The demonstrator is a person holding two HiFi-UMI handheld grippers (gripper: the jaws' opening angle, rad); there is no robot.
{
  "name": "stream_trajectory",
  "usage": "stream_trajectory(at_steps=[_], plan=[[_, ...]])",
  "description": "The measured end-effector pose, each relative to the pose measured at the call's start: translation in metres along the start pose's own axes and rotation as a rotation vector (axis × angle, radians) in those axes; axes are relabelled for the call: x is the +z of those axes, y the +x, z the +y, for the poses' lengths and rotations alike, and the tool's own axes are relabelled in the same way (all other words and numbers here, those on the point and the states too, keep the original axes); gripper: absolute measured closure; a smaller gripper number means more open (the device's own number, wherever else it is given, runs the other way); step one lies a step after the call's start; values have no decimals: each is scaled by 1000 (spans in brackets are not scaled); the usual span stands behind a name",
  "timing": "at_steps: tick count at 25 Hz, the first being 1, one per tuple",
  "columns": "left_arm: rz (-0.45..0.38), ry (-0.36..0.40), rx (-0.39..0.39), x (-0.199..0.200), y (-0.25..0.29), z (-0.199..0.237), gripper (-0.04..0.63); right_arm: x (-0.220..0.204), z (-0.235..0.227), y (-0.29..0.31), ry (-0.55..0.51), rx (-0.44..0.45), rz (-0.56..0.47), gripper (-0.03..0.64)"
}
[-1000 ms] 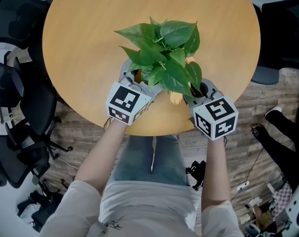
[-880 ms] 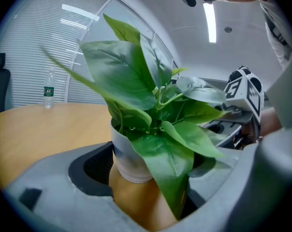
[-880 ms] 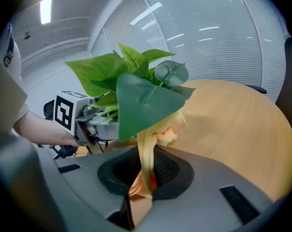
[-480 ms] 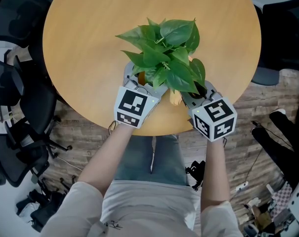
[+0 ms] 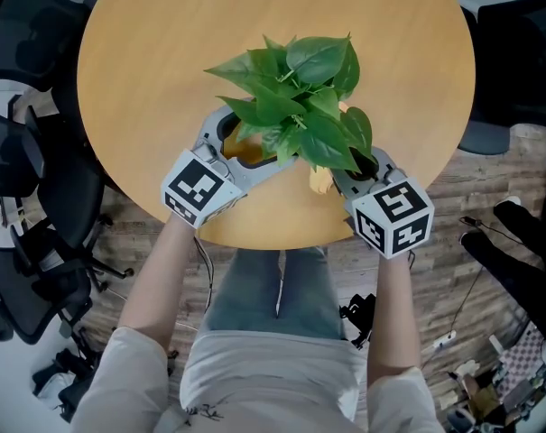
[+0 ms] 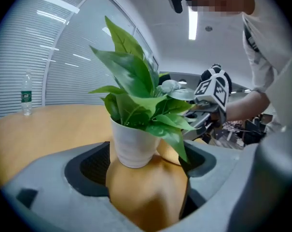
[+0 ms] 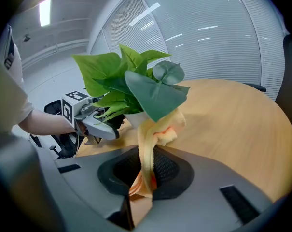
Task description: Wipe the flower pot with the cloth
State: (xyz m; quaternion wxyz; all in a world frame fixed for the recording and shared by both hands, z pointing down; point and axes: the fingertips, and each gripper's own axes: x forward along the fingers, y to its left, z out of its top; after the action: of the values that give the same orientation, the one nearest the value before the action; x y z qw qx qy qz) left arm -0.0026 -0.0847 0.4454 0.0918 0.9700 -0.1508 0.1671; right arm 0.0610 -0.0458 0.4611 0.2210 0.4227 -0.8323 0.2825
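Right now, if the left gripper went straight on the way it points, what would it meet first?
The white flower pot, standing dead ahead of the left gripper and its open jaws. Depth is hard to judge, but the pot looks close.

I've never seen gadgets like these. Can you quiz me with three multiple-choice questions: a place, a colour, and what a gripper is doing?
1. Where does the flower pot stand? A. on the floor B. on the round wooden table C. on a chair
2. What colour is the pot? A. white B. black C. red
3. The fingers of the right gripper are: A. wide apart, empty B. shut on the cloth C. shut on a leaf
Answers: 1 B, tabletop shows under it; 2 A, its wall is plainly white; 3 B, the yellow cloth is pinched between them.
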Motion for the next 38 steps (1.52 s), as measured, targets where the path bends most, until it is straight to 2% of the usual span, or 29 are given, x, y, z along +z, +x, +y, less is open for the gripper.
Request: stream_trajectory(at_steps=[7,10,14,16,22,26,27,29,33,38], plan=[[62,121,-215,-15,-5,9,160,-4,-3,1,7,1,2,568],[113,185,-262,-27,-7,15,160,-3,-3,1,10,0,0,568],[37,118,-271,-12,-9,26,160,-2,-2,-1,16,-2,-1,568],[7,111,-294,-2,-5,29,158,-2,-2,-1,23,-2,-2,568],[-27,114,-406,19,14,25,127,-2,-2,-1,32,-4,-1,568],[-34,104,-465,26,20,17,134,-2,-2,0,37,-4,-7,568],[-33,95,-473,26,21,16,156,-2,-3,0,37,-6,-8,568],[-39,80,-477,25,21,15,166,-3,-9,-4,35,-29,-11,568],[-43,79,-470,24,18,14,167,2,-34,-14,40,-135,-17,568],[-47,77,-446,24,20,12,169,17,-42,-11,34,-150,-49,568]])
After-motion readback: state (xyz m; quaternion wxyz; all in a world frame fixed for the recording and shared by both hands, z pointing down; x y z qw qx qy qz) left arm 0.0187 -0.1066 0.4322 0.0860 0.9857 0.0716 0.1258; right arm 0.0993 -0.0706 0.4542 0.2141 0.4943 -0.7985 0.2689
